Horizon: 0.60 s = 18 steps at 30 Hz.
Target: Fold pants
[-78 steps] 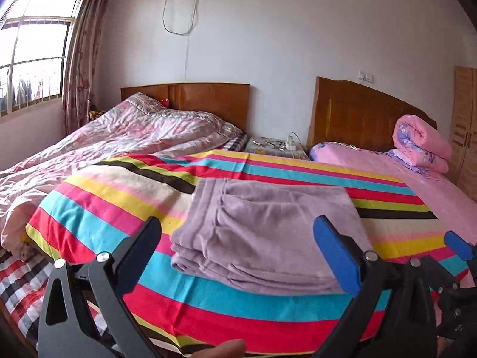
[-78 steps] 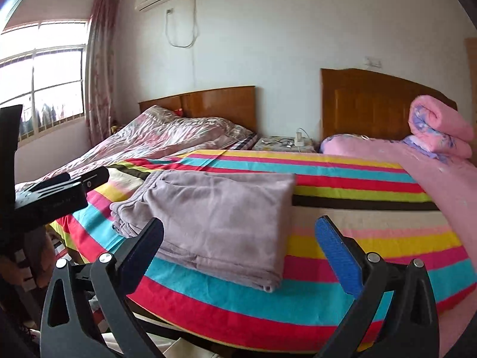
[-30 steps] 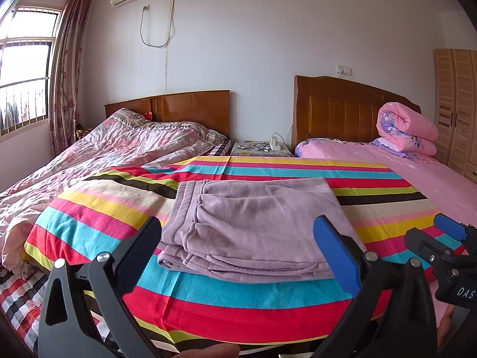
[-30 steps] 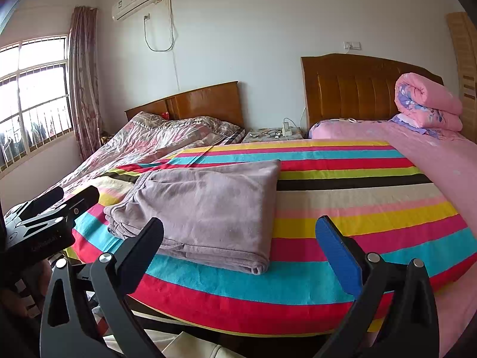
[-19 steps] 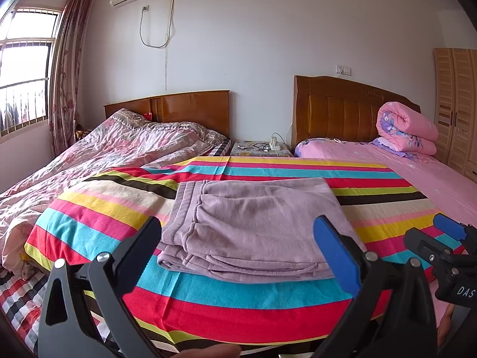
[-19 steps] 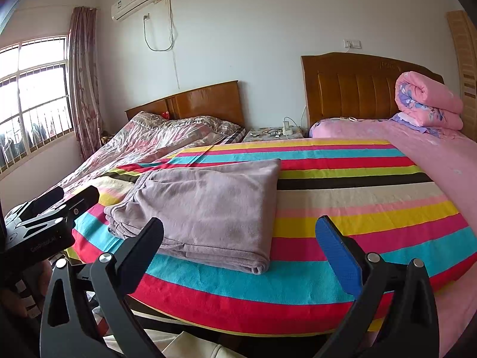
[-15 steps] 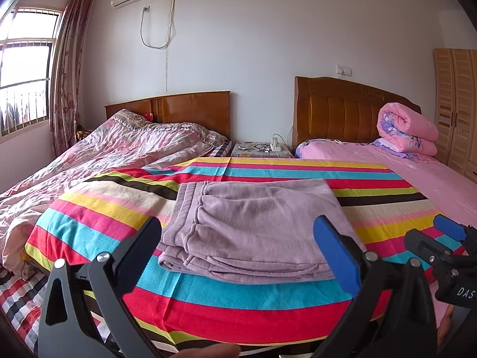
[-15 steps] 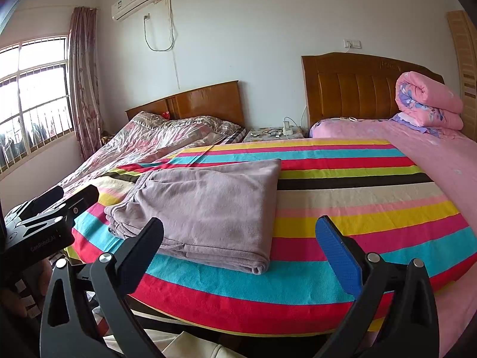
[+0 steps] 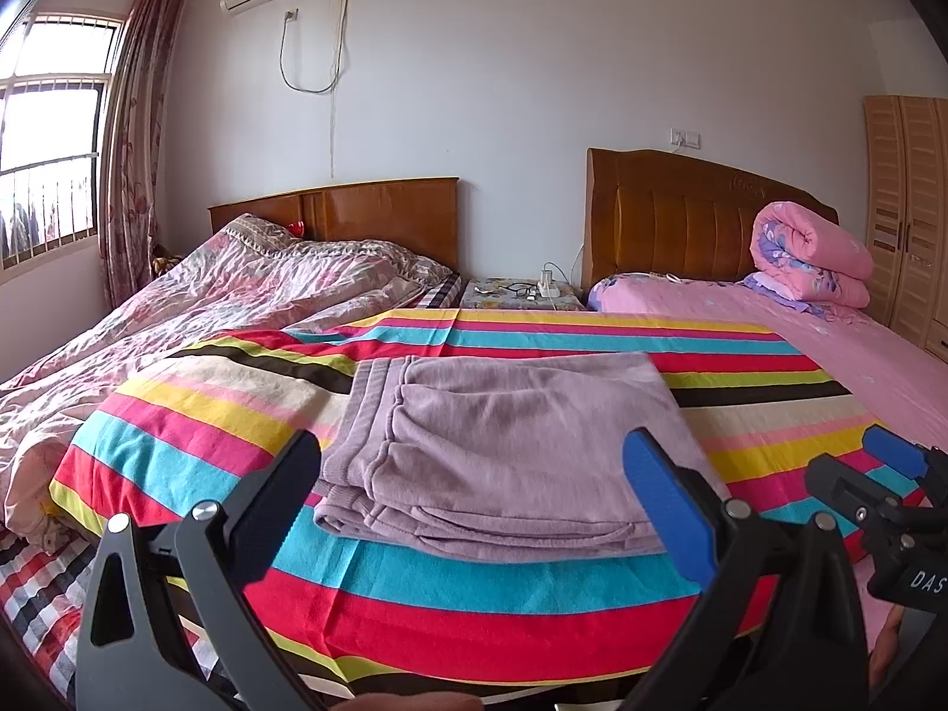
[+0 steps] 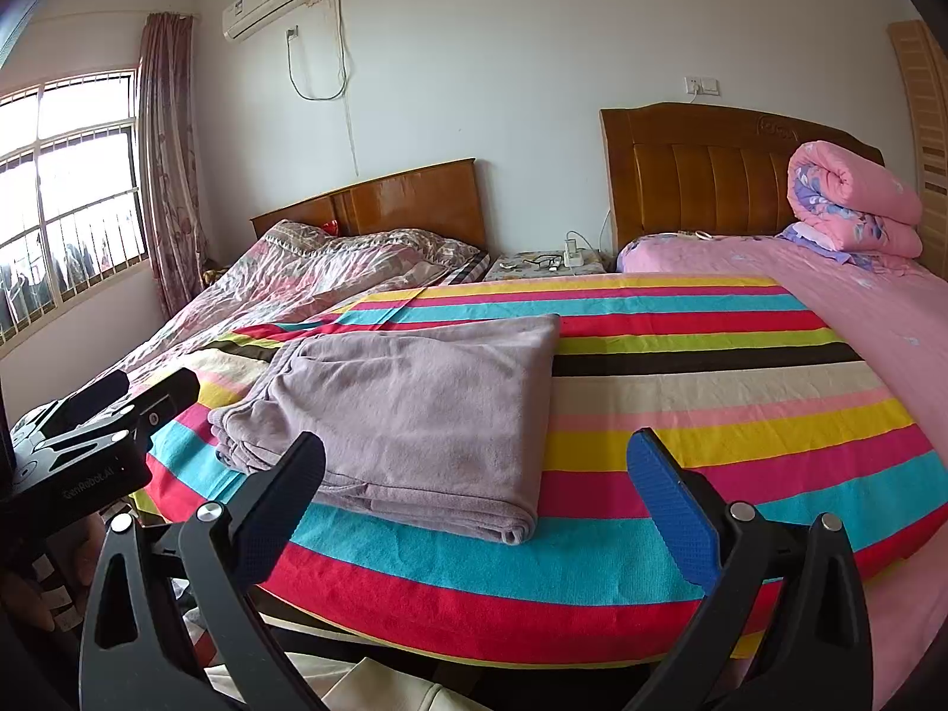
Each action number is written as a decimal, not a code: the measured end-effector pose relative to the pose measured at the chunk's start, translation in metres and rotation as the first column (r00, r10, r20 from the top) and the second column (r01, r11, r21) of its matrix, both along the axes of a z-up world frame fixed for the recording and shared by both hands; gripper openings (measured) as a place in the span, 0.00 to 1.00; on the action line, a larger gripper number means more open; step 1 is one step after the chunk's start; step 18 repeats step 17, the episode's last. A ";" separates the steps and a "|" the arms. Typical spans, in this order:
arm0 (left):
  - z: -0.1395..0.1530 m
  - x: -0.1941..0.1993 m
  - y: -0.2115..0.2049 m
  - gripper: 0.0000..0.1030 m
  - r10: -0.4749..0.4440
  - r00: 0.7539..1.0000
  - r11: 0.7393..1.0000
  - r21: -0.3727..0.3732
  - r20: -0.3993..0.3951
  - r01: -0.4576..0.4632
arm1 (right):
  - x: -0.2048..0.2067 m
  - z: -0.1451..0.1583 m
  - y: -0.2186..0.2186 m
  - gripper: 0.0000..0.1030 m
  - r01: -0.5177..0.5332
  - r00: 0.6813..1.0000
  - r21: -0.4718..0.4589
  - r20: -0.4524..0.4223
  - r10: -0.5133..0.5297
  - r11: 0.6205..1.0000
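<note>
Only right wrist view shows pants [image 10: 415,409] fold edge.

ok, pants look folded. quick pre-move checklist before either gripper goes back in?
1. Left gripper open, holding nothing: ok.
2. Right gripper open, holding nothing: ok.
3. Both grippers clear of the pants, held back off the bed's near edge: ok.
4. Pants folded into a compact stack, flat on the striped sheet: ok.
5. Edges aligned: layers at the near-left edge look slightly staggered: not ok, minor.
6. Underside layers free of bunching: cannot tell, hidden.
</note>
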<state>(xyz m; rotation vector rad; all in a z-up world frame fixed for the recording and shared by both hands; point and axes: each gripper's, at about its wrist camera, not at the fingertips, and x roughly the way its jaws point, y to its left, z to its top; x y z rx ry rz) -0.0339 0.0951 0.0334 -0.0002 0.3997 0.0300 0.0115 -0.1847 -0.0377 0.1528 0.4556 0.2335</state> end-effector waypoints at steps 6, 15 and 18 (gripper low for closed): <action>-0.002 0.000 0.001 0.99 0.013 1.000 1.000 0.000 -0.005 -0.013 | 0.000 -0.001 0.001 0.96 -0.001 1.000 0.001 -0.004 0.001 1.000; -0.010 0.008 0.003 0.99 0.003 0.998 1.000 -0.004 -0.058 -0.004 | 0.002 -0.006 0.000 0.96 -0.012 1.000 0.010 -0.024 0.012 1.000; -0.013 0.012 0.004 0.99 0.006 0.998 1.000 -0.005 -0.068 -0.007 | 0.003 -0.010 -0.001 0.96 -0.016 0.999 0.013 -0.033 0.016 1.000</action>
